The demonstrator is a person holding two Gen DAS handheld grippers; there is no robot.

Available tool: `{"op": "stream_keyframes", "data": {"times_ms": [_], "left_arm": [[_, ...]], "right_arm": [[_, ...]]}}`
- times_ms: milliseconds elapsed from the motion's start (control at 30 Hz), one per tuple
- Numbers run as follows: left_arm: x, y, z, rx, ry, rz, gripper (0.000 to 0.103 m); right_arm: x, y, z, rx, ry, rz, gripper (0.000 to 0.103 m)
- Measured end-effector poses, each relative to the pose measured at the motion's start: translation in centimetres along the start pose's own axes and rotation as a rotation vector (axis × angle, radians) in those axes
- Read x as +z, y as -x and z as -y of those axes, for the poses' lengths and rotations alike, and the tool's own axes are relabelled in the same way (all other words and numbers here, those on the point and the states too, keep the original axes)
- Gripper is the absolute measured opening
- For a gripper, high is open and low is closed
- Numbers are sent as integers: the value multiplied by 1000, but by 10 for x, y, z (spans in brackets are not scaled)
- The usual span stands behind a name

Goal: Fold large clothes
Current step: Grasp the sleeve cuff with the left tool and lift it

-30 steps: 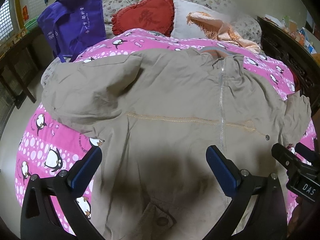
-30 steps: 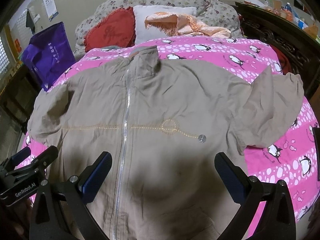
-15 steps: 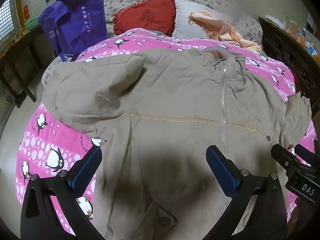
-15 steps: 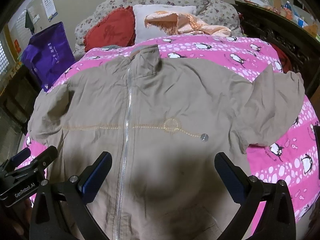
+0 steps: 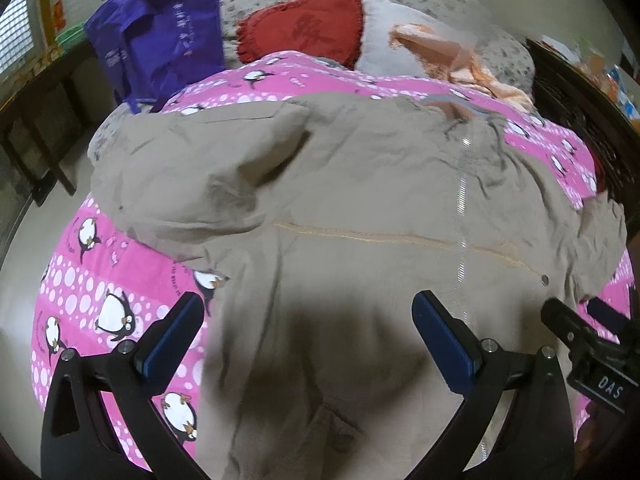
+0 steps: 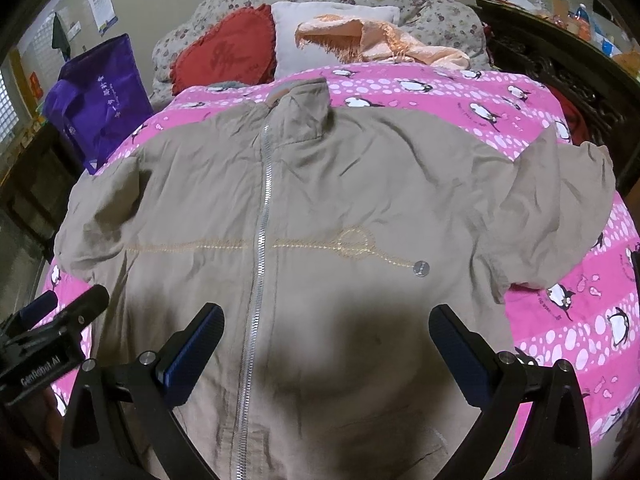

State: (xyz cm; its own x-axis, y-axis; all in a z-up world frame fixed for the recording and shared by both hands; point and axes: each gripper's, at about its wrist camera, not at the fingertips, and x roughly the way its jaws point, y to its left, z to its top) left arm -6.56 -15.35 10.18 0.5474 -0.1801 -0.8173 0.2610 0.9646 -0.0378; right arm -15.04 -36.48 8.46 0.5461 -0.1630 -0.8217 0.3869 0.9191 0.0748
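A large khaki zip jacket [image 5: 360, 200] lies front up and spread flat on a pink penguin bedspread [image 5: 100, 300]; it also shows in the right wrist view [image 6: 320, 200]. Its left sleeve [image 5: 192, 168] is bent over the bed's left edge, its right sleeve [image 6: 560, 208] lies folded at the right. My left gripper [image 5: 308, 320] is open and empty above the jacket's lower left part. My right gripper [image 6: 326, 332] is open and empty above the lower middle, right of the zip [image 6: 260, 240]. Each gripper shows at the edge of the other's view.
A purple bag [image 5: 160, 40] stands at the bed's far left. A red heart cushion [image 5: 304, 32], a white pillow [image 6: 320, 28] and a peach cloth [image 6: 380, 44] lie at the head. Dark wooden furniture [image 6: 560, 60] runs along the right side.
Both views have drifted slightly closer over the jacket. The jacket has not moved and both grippers stay open.
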Motion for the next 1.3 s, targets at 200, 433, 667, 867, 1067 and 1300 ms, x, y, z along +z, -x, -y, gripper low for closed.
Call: {"op": "stream_keyframes", "data": {"times_ms": [200,433,667,867,1067,1300], "left_arm": [[1,-5,-17,20,40,-3,103],[6,-13,-47,7,100,-30,103],[38,-35,-144,81,307,-2,103],[65,-69,-235,205,506,37,103],[89,-112,-289,264,605,34,103],[110,-156,-295,140,603,2,29]], "right_arm": [[-1,-3,-7,3,15,-2,103],[-2,-7,-11,13,24,-14,103],[-4,-10,-17,54,32,-50,103],[-5,-15,-29,66,84,-77,103],[-5,-24,-29,64,100,-121,103],[-2,-27,-10,27,43,-122,103]]}}
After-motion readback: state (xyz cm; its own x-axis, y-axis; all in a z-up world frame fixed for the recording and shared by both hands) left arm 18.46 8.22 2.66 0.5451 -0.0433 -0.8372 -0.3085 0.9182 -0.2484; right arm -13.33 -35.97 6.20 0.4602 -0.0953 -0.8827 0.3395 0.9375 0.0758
